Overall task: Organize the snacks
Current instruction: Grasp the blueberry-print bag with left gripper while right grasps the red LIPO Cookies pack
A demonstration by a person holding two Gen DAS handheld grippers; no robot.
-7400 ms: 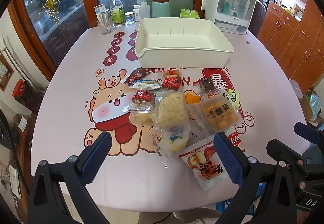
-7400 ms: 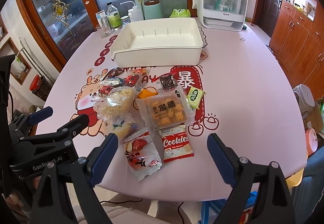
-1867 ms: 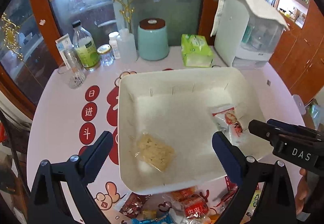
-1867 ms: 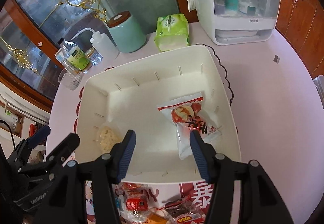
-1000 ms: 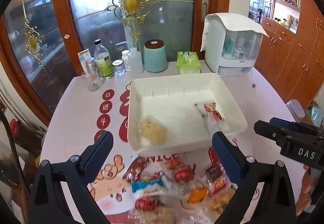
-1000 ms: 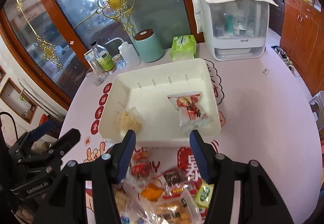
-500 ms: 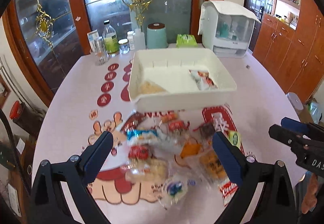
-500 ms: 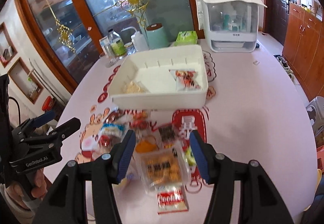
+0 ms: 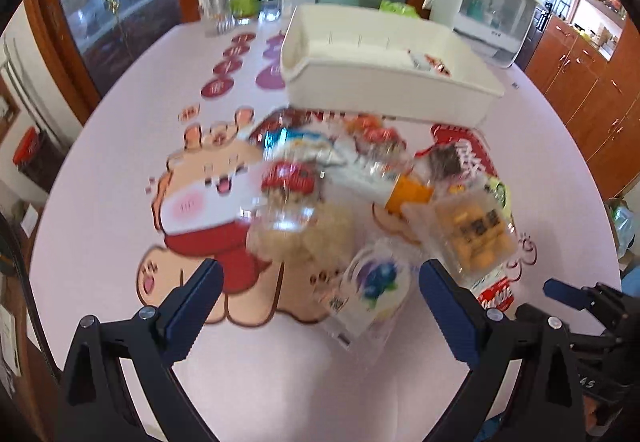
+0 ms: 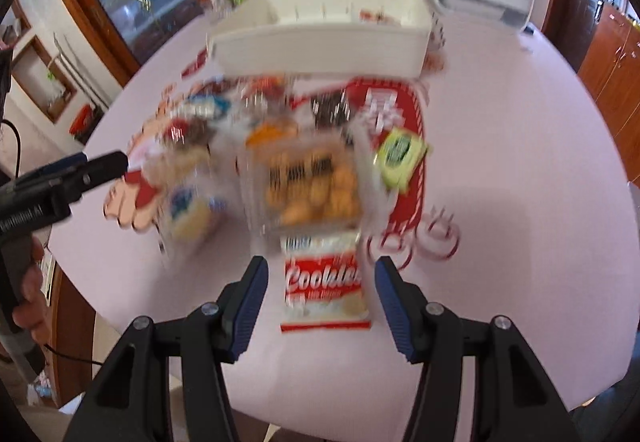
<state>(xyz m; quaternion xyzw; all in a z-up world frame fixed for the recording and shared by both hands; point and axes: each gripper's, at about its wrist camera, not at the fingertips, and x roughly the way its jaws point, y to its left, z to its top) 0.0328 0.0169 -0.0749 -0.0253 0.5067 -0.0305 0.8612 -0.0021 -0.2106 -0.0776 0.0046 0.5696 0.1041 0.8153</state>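
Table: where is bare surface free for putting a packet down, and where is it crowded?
Bare table lies right of the green packet, and also left of the cartoon print. It is crowded between the white bin and the Cookies pack.

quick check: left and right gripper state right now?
Left gripper: open, holding nothing, above the blueberry snack packet.
Right gripper: open, holding nothing, fingers either side of the cookies packet.
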